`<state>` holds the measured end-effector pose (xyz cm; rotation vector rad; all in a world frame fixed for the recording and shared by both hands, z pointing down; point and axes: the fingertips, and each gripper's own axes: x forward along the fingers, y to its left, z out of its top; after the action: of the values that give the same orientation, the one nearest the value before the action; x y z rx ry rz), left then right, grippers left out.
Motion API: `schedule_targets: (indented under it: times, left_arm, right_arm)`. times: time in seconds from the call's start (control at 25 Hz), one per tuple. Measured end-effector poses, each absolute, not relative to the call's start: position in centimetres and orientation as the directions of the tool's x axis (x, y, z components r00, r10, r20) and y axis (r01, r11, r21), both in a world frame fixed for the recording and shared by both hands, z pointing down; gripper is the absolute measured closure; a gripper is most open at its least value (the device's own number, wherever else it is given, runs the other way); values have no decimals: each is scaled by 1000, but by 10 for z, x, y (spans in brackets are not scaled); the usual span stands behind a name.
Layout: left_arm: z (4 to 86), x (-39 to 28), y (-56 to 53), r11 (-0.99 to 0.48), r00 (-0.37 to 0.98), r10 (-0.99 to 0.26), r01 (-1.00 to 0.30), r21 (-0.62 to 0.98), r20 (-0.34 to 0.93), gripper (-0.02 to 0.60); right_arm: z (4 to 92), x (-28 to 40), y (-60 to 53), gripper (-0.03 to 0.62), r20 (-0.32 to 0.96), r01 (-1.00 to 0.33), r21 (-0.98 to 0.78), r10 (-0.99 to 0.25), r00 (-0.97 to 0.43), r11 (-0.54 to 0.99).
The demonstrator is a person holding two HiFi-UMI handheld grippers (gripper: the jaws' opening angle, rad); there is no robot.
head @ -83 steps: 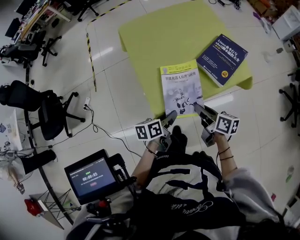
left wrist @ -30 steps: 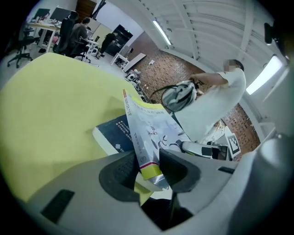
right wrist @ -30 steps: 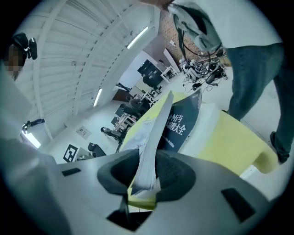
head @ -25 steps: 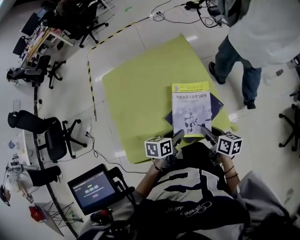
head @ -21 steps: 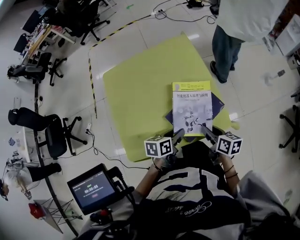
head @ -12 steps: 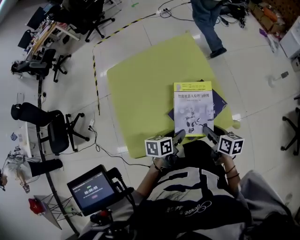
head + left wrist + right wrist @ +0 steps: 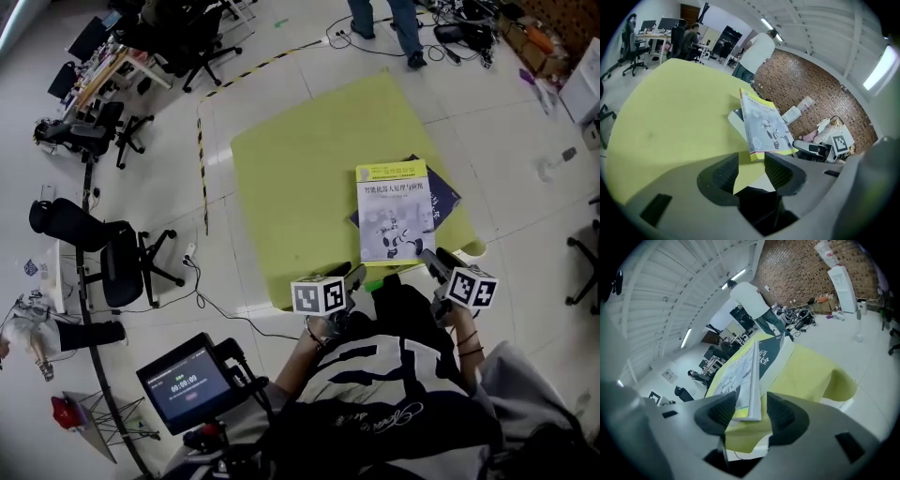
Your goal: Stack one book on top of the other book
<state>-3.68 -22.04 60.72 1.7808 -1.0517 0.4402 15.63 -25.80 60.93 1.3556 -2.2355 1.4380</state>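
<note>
A white and yellow book (image 7: 395, 211) lies flat on a dark blue book (image 7: 450, 194), near the right front of the yellow-green table (image 7: 291, 187). My left gripper (image 7: 356, 275) hangs just short of the top book's near left corner. Its jaws have just been opening and frame only table (image 7: 670, 122) and that corner (image 7: 757, 152) beyond them. My right gripper (image 7: 433, 262) is at the near right corner. Its jaws have also just been opening, and the top book's corner (image 7: 751, 401) stands between them untouched. The blue book (image 7: 771, 355) shows underneath.
A black office chair (image 7: 103, 253) and a small screen on a stand (image 7: 183, 382) are on the floor to the left. Black and yellow tape (image 7: 202, 159) runs along the floor. A person's legs (image 7: 384, 19) are beyond the table's far side.
Both grippers have drawn back a little from the top book's near edge, jaws wider. The person beyond the table has walked away. Seconds ago the two books lay apart.
</note>
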Motion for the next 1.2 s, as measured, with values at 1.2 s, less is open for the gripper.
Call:
schedule_targets:
  times: [1.2]
  left_arm:
    - [505,-68,-48,-295,621,-674,-723,625,400,509]
  right_arm:
    - [472,54,-67,595,295,-751,-535,-747,-595,387]
